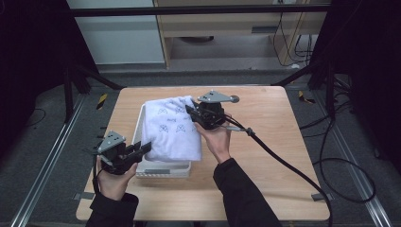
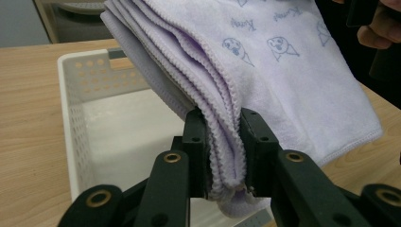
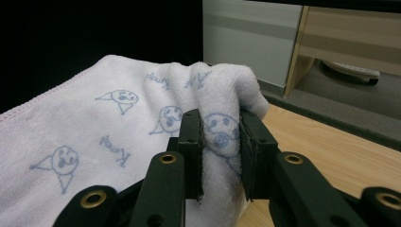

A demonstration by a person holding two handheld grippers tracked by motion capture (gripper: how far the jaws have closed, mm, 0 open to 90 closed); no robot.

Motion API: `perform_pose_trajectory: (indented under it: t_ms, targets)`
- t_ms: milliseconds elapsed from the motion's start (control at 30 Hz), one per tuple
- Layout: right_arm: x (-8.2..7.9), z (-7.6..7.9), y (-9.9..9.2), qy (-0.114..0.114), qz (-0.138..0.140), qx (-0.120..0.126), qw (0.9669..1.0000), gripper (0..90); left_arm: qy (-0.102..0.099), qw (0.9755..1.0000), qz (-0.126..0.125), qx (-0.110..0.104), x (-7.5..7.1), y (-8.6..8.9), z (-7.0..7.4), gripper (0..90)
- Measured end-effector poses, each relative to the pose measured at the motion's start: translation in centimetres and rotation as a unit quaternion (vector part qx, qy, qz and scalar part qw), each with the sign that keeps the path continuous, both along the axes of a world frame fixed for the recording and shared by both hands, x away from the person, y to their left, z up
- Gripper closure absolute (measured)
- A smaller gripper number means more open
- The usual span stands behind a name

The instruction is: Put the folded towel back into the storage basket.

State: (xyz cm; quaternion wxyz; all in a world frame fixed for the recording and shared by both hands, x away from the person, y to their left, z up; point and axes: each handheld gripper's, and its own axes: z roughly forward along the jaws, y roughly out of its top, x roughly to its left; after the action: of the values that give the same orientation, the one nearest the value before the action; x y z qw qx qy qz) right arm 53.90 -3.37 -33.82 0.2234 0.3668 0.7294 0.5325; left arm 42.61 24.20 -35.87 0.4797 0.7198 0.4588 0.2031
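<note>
- The towel [image 2: 283, 80] is showing as soft, matt terry cloth, pale lilac with a stitched hem and printed blue faces.
- The basket [image 1: 163, 169] is looking like white matt plastic, its walls perforated.
- The table [image 1: 274, 142] is presenting a smooth, light wood grain.
- The left gripper [image 2: 226, 156], at 6 o'clock, is looking like matt black plastic with brass-coloured rivets; possibly metal underneath.
</note>
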Motion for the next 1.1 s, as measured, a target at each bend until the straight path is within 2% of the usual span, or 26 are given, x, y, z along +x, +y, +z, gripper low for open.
perform_pose_trajectory:
  t_ms: [267, 600, 1100]
  targets:
    - [0.7, 0.0, 1.4, -0.001, 0.003, 0.000, 1.0000, 73.3, 0.000, 0.9998, 0.017, 0.003, 0.4, 1.0, 0.0, 73.0]
    - [1.8, -0.8, 3.1, 0.005, 0.005, 0.000, 1.0000, 73.3, 0.009, 0.9993, 0.037, 0.001, 1.2, 2.4, -0.3, 73.1]
    - [2.9, -2.5, 4.7, 0.017, 0.005, -0.009, 0.9998, 73.3, 0.019, 0.9979, 0.058, 0.023, 2.2, 3.1, -1.4, 73.2]
